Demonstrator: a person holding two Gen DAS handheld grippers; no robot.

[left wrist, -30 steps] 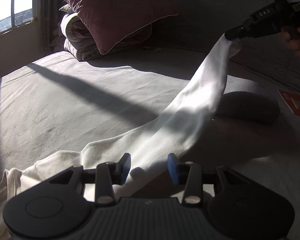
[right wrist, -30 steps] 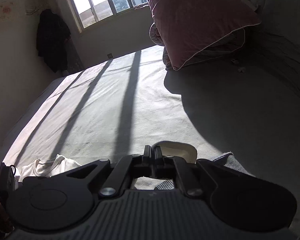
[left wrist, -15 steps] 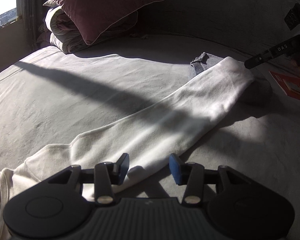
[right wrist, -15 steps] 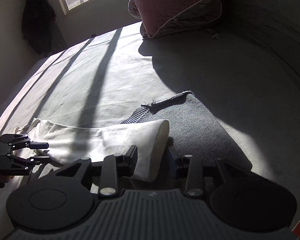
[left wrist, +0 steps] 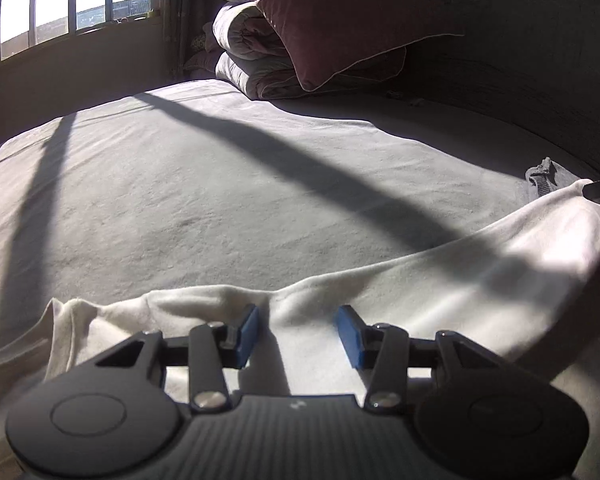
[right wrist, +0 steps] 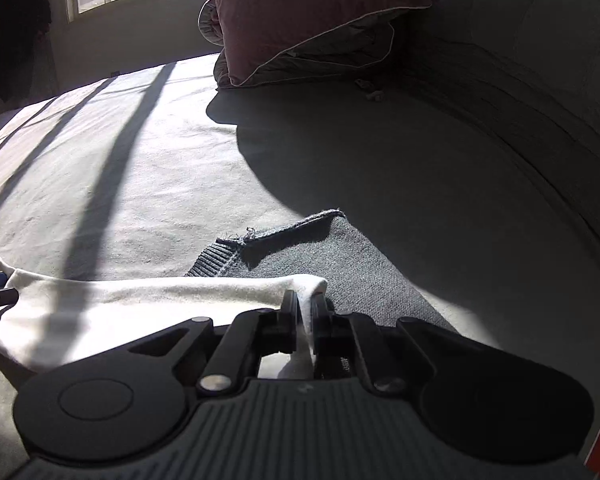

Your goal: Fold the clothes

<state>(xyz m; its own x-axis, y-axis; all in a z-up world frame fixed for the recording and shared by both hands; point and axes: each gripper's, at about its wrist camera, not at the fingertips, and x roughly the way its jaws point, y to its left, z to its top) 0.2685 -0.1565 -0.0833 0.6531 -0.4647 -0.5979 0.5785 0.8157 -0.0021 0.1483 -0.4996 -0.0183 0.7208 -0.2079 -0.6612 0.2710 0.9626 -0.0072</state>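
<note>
Since earlier: right gripper [right wrist: 307, 312], previously released, clenched on white garment's [left wrist: 440, 280] end. Garment runs crosswise between grippers; left gripper [left wrist: 298, 330] released over opposite end.

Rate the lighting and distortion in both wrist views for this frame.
Left wrist view: hard sunlight, window-bar shadows crossing the bed and white garment; window blown out; strong fisheye bending.
Right wrist view: pillow casts deep shadow, far side murky; right hand-held gripper pinching the garment reads clearly.

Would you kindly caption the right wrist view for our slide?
Right hand-held gripper pinching the white garment's edge over a grey knit on the bed.
</note>
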